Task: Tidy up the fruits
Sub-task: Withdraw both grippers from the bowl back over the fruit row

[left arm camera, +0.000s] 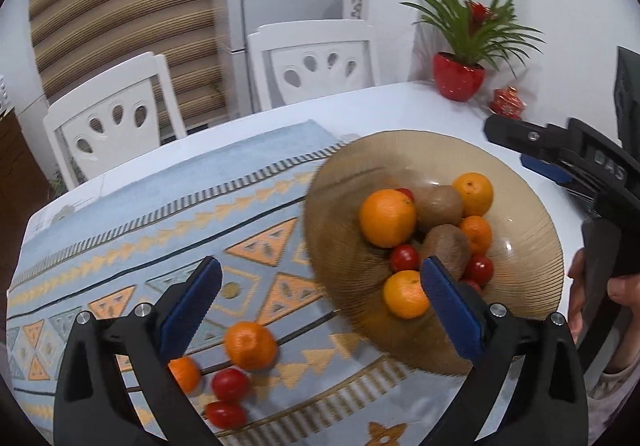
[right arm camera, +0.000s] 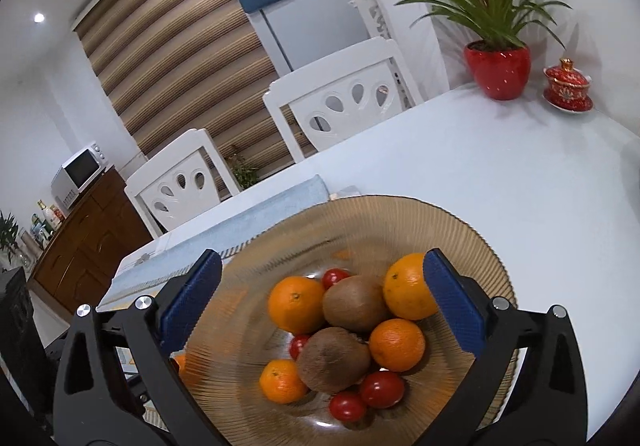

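A ribbed amber glass bowl (left arm camera: 520, 246) stands on the white table and holds several oranges, two kiwis (left arm camera: 438, 206) and several tomatoes. On the patterned cloth (left arm camera: 160, 226) lie two oranges (left arm camera: 251, 345) and two tomatoes (left arm camera: 229, 384). My left gripper (left arm camera: 320, 302) is open and empty above the cloth, its right finger over the bowl's near edge. My right gripper (right arm camera: 322, 298) is open and empty, hovering over the bowl (right arm camera: 460, 230) and its fruit (right arm camera: 356, 304). It also shows in the left wrist view (left arm camera: 560, 154) at the right.
Two white chairs (left arm camera: 312, 62) stand behind the table. A red potted plant (left arm camera: 460, 74) and a small red lidded cup (left arm camera: 507, 102) sit at the table's far right corner. A wooden sideboard (right arm camera: 88, 238) with a microwave is at the left.
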Tool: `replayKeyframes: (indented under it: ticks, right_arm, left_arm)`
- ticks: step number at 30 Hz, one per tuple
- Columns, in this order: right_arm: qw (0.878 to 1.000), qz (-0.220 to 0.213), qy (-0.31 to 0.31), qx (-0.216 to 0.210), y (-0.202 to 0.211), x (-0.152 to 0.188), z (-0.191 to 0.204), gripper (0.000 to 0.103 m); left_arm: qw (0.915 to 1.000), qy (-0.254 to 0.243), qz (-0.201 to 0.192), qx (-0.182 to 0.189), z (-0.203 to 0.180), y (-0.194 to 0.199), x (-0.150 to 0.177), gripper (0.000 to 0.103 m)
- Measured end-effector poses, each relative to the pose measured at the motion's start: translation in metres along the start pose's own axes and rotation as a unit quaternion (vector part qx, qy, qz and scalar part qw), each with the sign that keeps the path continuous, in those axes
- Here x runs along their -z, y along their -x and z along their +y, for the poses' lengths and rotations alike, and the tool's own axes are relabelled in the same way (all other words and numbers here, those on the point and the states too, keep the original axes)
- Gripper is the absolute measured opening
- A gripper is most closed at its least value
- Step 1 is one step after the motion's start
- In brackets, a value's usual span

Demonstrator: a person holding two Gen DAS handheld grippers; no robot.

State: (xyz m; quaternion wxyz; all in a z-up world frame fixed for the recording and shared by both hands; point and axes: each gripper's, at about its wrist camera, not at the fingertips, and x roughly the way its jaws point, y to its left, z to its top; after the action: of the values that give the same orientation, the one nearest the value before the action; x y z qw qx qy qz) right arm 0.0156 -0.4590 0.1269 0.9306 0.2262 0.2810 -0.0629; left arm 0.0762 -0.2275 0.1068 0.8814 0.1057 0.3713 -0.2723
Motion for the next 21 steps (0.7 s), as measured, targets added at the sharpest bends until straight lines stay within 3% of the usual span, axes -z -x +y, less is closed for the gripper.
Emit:
replayKeyframes:
  ticks: [21]
  right_arm:
    - [0.99,0.037,0.108,-0.079,0.025,0.057,0.129,0.1]
  left_arm:
    - [0.9957,0.033,-0.009,-0.086,0.093,0.064,0.037,0.098]
